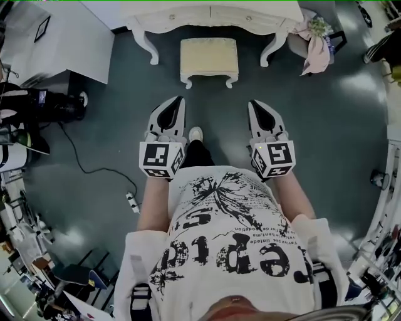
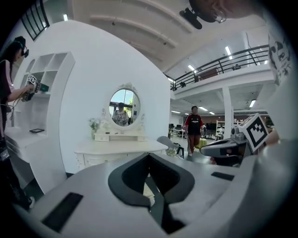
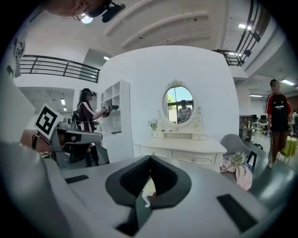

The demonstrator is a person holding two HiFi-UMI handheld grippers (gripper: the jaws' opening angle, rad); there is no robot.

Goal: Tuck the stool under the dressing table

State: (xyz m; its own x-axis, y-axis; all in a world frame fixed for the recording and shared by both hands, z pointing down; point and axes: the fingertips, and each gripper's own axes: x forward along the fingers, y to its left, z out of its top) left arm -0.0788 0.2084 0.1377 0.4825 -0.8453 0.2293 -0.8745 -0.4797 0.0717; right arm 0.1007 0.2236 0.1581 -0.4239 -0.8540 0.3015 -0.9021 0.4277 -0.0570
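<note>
A cream stool (image 1: 208, 57) with a padded top stands on the dark floor just in front of the white dressing table (image 1: 213, 15), its far edge near the table's front. My left gripper (image 1: 177, 103) and right gripper (image 1: 255, 106) hang side by side in the air short of the stool, touching nothing. Both are shut with nothing between their jaws. In the left gripper view the left gripper (image 2: 149, 156) points at the dressing table (image 2: 121, 148) and its oval mirror (image 2: 125, 107). The right gripper (image 3: 150, 158) faces the same table (image 3: 186, 148); a cream bit of stool (image 3: 147, 186) shows below its tips.
A grey chair with pink cloth and flowers (image 1: 316, 41) stands right of the table. A white shelf unit (image 1: 59, 37) is at the left. A power strip with its cable (image 1: 132, 202) lies on the floor left of me. A person (image 2: 193, 128) walks behind; another person (image 3: 86, 121) works at the shelves.
</note>
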